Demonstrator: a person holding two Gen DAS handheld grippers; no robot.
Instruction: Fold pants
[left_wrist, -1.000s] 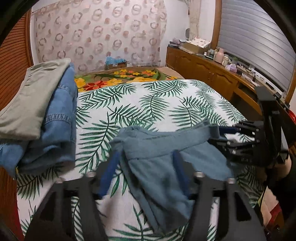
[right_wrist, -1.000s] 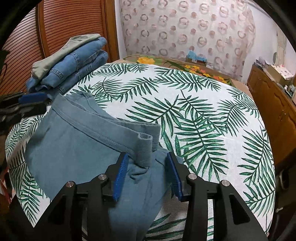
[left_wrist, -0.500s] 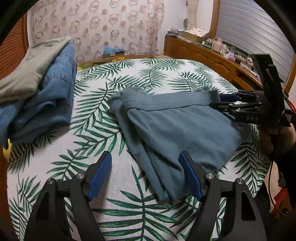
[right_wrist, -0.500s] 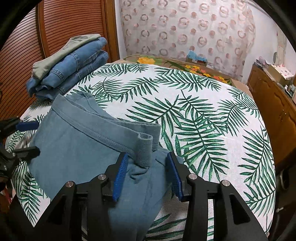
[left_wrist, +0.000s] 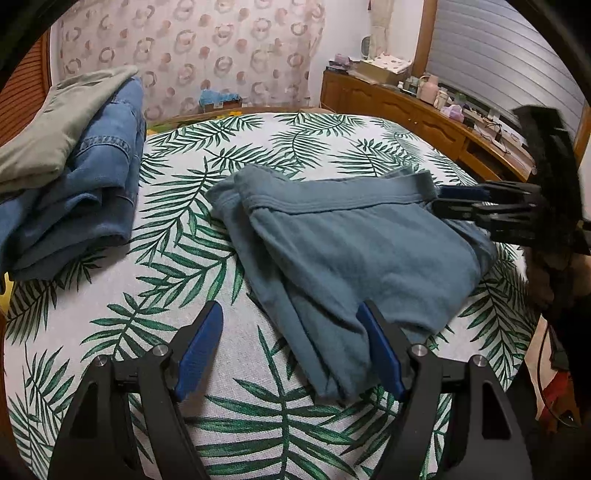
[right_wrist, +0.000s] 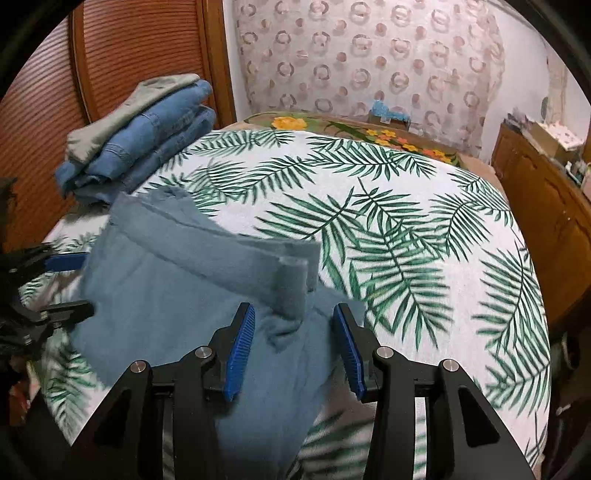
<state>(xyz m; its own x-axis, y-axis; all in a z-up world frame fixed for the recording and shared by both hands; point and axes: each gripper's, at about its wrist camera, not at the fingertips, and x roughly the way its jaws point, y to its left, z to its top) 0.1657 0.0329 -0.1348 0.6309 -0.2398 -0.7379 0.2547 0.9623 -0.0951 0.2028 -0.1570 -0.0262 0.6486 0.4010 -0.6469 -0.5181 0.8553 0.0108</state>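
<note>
Beside the stacked jeans, the folded pants lie on the bed; our left gripper has just spread and backed off, right gripper apart astride the waistband, fold apparently complete.

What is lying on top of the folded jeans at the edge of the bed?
A folded grey-green garment lies on top of the jeans, covering part of the top pair. How many pairs are stacked, and what is under the pile, cannot be seen clearly.

Palm-print bed: folded blue pants, jeans stack
</note>
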